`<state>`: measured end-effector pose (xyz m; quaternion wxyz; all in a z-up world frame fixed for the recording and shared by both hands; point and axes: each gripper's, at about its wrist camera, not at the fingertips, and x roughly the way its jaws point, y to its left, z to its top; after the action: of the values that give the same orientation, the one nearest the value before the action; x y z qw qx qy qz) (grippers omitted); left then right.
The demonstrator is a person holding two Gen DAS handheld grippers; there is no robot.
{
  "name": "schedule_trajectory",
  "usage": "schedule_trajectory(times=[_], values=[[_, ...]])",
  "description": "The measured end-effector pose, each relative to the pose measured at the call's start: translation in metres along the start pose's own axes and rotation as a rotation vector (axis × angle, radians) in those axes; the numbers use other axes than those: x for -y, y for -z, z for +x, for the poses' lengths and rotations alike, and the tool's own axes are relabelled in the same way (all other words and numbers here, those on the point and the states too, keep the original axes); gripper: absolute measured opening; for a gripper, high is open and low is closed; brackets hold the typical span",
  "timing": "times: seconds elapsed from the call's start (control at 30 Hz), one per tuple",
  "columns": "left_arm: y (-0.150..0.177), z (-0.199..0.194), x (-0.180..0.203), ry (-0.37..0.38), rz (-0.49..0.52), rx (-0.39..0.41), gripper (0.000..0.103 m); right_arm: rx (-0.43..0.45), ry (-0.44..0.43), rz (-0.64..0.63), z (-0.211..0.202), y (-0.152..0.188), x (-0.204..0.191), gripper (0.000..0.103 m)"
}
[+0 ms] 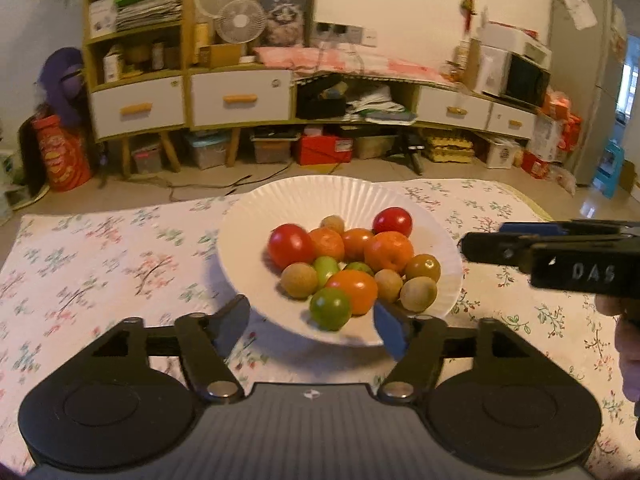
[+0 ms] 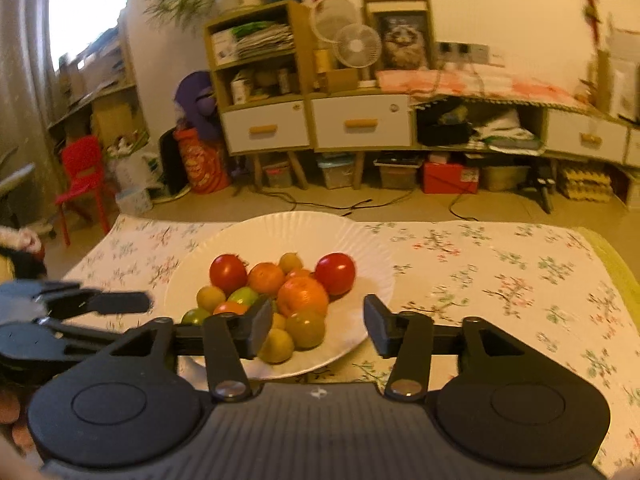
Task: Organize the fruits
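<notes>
White paper plate (image 1: pixel 436 240), fluted rim, on floral tablecloth (image 1: pixel 100 264), overlapping a second paper plate (image 1: pixel 304 190) behind it; heaped on the front plate, all touching or near-touching: two red tomatoes (image 1: pixel 291 245), one at left of pile, one at rear right; oranges (image 1: pixel 389 251) in the centre and one at front; green fruits (image 1: pixel 330 309), one at near edge, others tucked mid-pile; brown longan-like fruits (image 1: pixel 299 280) along front and right, one at rear; olive-brown fruit (image 1: pixel 423 268) at right.

Left gripper (image 1: pixel 312 326): spread wide, empty; fingertips either side of the plate's near edge, blue pad of one finger (image 1: pixel 388 330) just beside the front orange; holding nothing.

Right gripper (image 2: pixel 318 330): also wide apart, empty; poised over the near right part of the plate, left finger (image 2: pixel 260 330) in front of the yellow-brown fruits (image 2: pixel 276 346), right finger over bare rim; contact with fruit not discernible.

Each gripper visible from the other's camera, entering from the side, near the plate.

Background, well apart: wooden cabinet with white drawers (image 1: pixel 240 98); desk fans (image 1: pixel 242 21); framed picture (image 1: pixel 285 16); microwave (image 1: pixel 520 80); red chair (image 2: pixel 82 178); storage boxes on floor.
</notes>
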<state>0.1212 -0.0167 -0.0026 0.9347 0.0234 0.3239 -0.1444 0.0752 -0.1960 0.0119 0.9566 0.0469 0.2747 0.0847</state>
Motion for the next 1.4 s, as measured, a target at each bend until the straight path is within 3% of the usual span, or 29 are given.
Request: schedule_trajectory(times=[0.07, 0.17, 0.5, 0.83, 1.4], values=[[0.003, -0.008, 0.003, -0.035, -0.016, -0.019, 0.082, -0.013, 0.019, 0.027, -0.005, 0.0, 0.001, 0.053], [0.008, -0.023, 0.009, -0.089, -0.035, -0.038, 0.088, -0.048, 0.051, -0.004, -0.012, 0.005, -0.008, 0.066], [0.022, -0.058, 0.025, -0.176, -0.1, -0.168, 0.095, -0.104, 0.166, -0.072, -0.045, 0.02, -0.031, 0.1], [0.037, -0.071, 0.032, -0.259, -0.126, -0.185, 0.095, -0.162, 0.219, -0.077, -0.045, 0.029, -0.032, 0.102], [0.045, -0.067, 0.031, -0.278, -0.134, -0.206, 0.095, -0.196, 0.205, -0.106, -0.039, 0.039, -0.042, 0.102]])
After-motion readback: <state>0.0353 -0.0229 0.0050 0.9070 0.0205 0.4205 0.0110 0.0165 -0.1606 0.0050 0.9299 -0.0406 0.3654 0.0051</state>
